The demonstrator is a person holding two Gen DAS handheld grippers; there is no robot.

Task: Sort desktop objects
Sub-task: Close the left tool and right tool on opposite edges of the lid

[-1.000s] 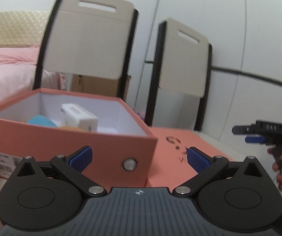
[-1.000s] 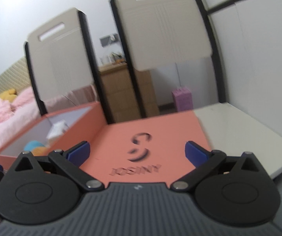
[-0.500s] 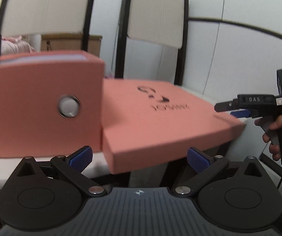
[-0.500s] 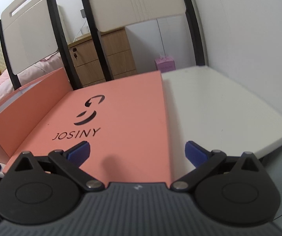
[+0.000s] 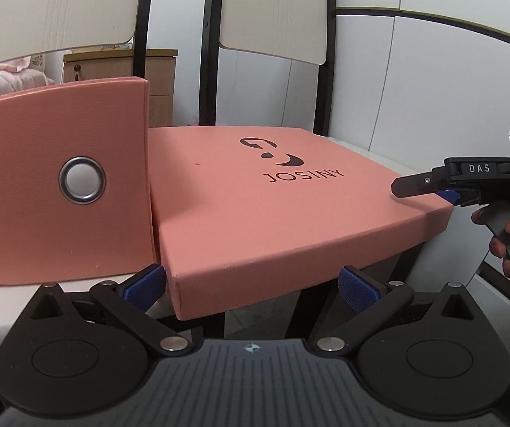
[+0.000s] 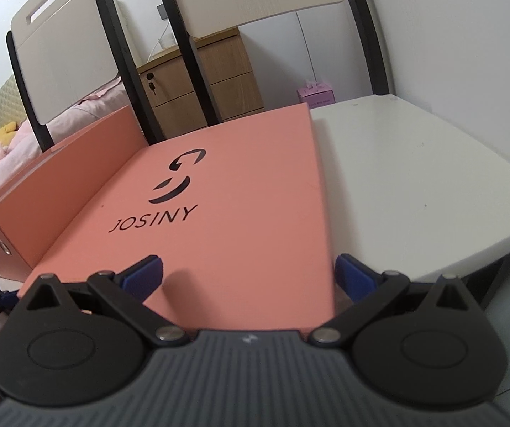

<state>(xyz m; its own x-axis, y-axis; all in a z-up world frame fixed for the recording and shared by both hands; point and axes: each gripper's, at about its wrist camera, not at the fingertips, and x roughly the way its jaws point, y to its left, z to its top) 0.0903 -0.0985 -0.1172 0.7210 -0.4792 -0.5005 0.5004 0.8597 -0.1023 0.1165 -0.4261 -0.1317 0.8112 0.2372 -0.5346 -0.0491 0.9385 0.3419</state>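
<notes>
One pink box (image 5: 55, 192) stands on one white table (image 6: 415, 185), with one pink lid (image 5: 272, 206) beside it. Two chairs (image 5: 59, 10) stand behind the table. One wooden cabinet (image 6: 219, 82) and one small purple box (image 6: 316, 93) sit farther back. Two grippers (image 5: 251, 284) show, each with two blue fingertips (image 5: 146, 281).

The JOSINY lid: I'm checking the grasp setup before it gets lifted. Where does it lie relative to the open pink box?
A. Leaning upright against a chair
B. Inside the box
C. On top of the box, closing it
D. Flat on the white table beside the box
D: the JOSINY lid lies flat on the white table, next to the box.
</notes>
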